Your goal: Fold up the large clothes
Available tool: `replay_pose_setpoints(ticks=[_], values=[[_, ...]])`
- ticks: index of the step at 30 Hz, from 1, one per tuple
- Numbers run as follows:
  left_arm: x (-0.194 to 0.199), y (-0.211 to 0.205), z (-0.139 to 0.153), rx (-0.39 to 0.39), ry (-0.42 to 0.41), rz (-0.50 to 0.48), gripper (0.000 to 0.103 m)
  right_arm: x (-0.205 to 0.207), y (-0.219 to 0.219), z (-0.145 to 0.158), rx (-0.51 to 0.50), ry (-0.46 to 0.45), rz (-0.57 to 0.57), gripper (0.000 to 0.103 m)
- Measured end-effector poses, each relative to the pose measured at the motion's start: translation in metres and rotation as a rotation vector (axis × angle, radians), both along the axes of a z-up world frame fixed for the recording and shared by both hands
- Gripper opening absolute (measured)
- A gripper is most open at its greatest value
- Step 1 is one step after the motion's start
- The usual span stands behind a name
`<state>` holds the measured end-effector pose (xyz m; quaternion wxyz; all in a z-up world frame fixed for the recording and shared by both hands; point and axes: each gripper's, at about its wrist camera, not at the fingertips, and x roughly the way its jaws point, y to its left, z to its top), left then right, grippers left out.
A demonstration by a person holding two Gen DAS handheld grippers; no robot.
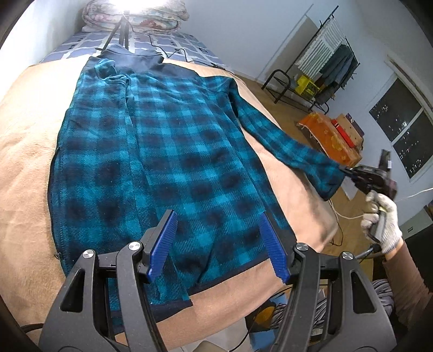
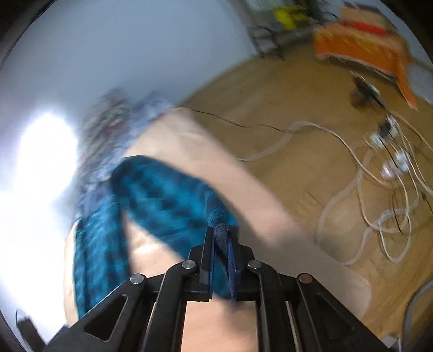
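Note:
A blue and black plaid fleece jacket lies flat on a beige blanket over the bed, collar at the far end. Its left sleeve is folded over the body. My left gripper is open and empty, hovering above the jacket's hem. My right gripper is shut on the cuff of the right sleeve and holds it out past the bed's right edge. In the blurred right wrist view the gripper pinches the sleeve cuff above the blanket.
A tripod and folded quilts stand at the bed's far end. A clothes rack, an orange-covered box and loose cables are on the wooden floor to the right.

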<state>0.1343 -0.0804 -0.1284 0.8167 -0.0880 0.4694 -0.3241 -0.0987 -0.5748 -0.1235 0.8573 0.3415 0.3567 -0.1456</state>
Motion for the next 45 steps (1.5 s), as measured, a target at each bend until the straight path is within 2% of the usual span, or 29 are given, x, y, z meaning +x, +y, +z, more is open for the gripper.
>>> replay_pose_setpoints(ticks=[4, 6, 13, 20, 28, 30, 31, 34, 35, 40, 45], values=[[0.001, 0.005, 0.006, -0.020, -0.001, 0.014, 0.065, 0.005, 0.056, 0.040, -0.067, -0.077, 0.136, 0.006], [0.002, 0.007, 0.008, -0.023, -0.001, 0.018, 0.065, 0.011, 0.083, 0.051, -0.087, -0.091, 0.203, 0.005], [0.003, 0.023, 0.013, -0.035, -0.014, 0.060, 0.065, 0.028, 0.168, 0.065, -0.142, -0.115, 0.426, 0.005], [0.007, 0.035, 0.010, -0.059, 0.008, 0.096, 0.065, 0.046, 0.251, 0.045, -0.166, -0.069, 0.660, 0.005], [0.016, 0.033, -0.005, -0.081, 0.066, 0.109, 0.063, 0.067, 0.318, -0.018, -0.194, 0.090, 0.880, 0.005], [0.019, 0.029, -0.010, -0.082, 0.087, 0.104, 0.062, 0.069, 0.322, -0.030, -0.192, 0.124, 0.903, 0.007], [0.020, 0.027, -0.012, -0.084, 0.096, 0.099, 0.062, 0.070, 0.322, -0.035, -0.181, 0.138, 0.916, 0.013], [0.023, 0.016, -0.020, -0.092, 0.129, 0.076, 0.062, 0.069, 0.315, -0.034, -0.149, 0.157, 0.946, 0.041], [0.024, 0.012, -0.022, -0.093, 0.140, 0.070, 0.062, 0.070, 0.310, -0.030, -0.139, 0.153, 0.947, 0.046], [0.031, -0.014, -0.043, -0.098, 0.234, 0.035, 0.062, 0.082, 0.271, -0.004, -0.113, 0.094, 0.874, 0.048], [0.043, -0.032, -0.065, -0.092, 0.317, 0.065, 0.062, 0.116, 0.209, 0.006, -0.081, 0.083, 0.729, 0.051]])
